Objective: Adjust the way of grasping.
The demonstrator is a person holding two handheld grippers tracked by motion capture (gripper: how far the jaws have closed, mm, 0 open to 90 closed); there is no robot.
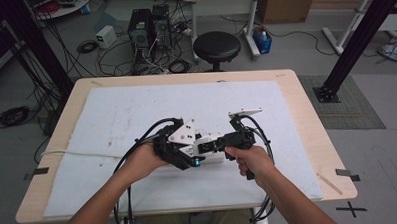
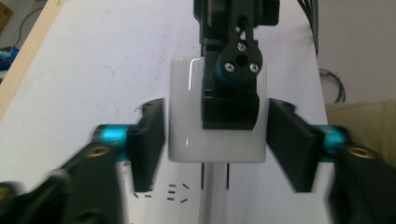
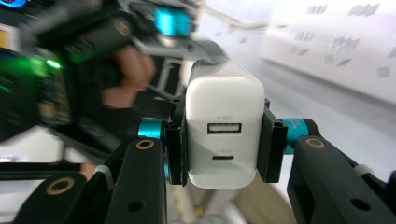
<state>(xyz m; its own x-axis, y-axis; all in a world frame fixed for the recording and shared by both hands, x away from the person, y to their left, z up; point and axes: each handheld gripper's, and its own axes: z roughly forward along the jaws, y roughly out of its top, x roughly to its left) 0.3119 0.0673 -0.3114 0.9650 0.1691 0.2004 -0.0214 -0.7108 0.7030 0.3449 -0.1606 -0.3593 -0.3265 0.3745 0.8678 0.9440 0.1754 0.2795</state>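
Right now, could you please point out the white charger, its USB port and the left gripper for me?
white charger (image 3: 224,100): right gripper view, upper front face.
USB port (image 3: 224,128): right gripper view, middle of the slot.
left gripper (image 2: 215,140): left gripper view, midway between its fingertips.

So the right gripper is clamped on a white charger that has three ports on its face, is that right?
Not quite. The right gripper is clamped on the white charger, but its face carries two ports, one above the other, as the right gripper view shows.
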